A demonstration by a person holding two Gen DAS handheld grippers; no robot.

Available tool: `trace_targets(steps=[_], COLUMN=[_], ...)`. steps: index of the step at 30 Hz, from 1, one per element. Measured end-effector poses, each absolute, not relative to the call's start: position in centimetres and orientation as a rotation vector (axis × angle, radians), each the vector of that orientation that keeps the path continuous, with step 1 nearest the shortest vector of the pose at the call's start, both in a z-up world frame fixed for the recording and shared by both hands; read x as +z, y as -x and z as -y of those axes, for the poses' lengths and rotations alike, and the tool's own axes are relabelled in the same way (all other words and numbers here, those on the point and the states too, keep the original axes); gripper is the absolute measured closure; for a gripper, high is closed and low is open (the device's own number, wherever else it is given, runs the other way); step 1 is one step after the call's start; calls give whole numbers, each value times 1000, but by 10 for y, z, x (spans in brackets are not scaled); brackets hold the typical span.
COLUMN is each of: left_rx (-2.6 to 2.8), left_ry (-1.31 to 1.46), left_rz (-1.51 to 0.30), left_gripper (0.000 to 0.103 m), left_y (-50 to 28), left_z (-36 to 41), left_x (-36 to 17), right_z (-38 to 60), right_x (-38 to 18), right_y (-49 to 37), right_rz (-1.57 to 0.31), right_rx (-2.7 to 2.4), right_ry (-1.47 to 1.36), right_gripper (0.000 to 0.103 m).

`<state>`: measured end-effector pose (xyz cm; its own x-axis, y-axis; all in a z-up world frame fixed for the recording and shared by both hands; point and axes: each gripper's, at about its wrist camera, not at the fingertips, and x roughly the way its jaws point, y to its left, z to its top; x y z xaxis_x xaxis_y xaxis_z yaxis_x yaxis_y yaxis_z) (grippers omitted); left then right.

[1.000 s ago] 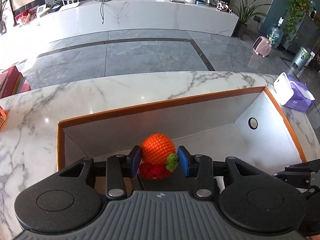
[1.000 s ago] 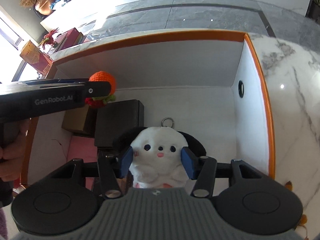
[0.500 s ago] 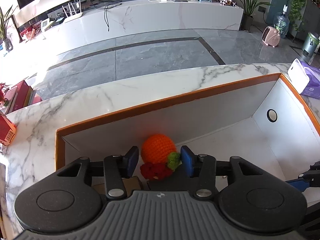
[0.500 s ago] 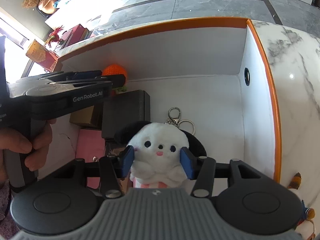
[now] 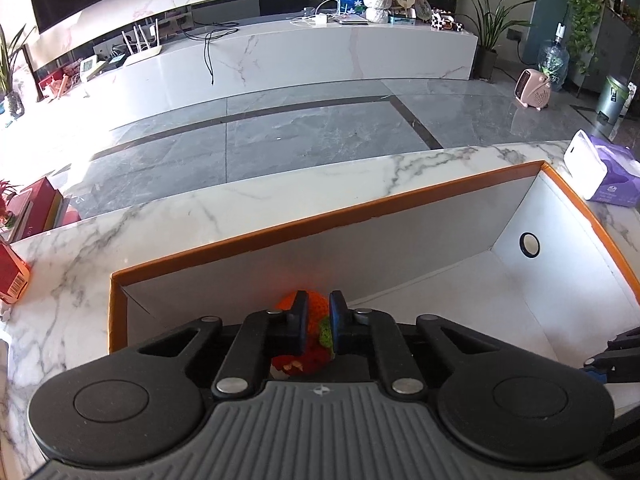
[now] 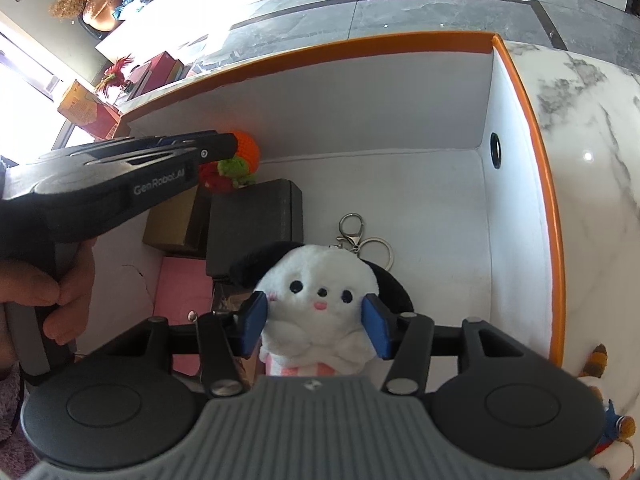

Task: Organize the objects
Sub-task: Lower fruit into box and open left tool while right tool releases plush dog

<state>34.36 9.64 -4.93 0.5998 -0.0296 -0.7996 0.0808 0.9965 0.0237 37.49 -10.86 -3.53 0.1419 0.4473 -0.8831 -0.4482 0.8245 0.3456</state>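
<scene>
A crocheted orange toy (image 5: 316, 320) with green and red parts lies in the far left corner of the orange-rimmed white box (image 5: 320, 220). My left gripper (image 5: 318, 322) has its jaws nearly closed above it; the toy shows below and behind the fingers. In the right wrist view the toy (image 6: 240, 160) sits just under the left gripper's tip (image 6: 224, 146), on a brown box (image 6: 172, 224). My right gripper (image 6: 316, 326) is open around a white plush dog keychain (image 6: 320, 304) with black ears, which rests on the box floor.
Inside the box (image 6: 556, 208) lie a black box (image 6: 256, 224) and a pink box (image 6: 184, 292). A purple tissue pack (image 5: 604, 176) stands on the marble counter to the right. More plush toys (image 6: 608, 412) lie outside the box's right rim.
My left gripper released the orange toy, rose, and its jaws closed to a narrow gap. My right gripper opened wider around the plush dog, which now rests on the box floor.
</scene>
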Motion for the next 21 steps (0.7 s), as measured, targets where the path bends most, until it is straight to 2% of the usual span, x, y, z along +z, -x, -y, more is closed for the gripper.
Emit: trace_targets(steps=[8, 15, 21], left_rx=[5, -39, -94], left_ry=[-49, -48, -31], left_rz=[-970, -909, -885], left_gripper=[89, 88, 88], left_y=[-349, -317, -274], left_z=[-99, -93, -81], left_x=[-60, -34, -14], right_z=[110, 113, 121], right_x=[-38, -35, -13], right_y=[-376, -367, -346], right_rz=[-1274, -1222, -1107], right_rx=[645, 630, 611], right_ry=[-15, -12, 36], right_gripper=[45, 45, 45])
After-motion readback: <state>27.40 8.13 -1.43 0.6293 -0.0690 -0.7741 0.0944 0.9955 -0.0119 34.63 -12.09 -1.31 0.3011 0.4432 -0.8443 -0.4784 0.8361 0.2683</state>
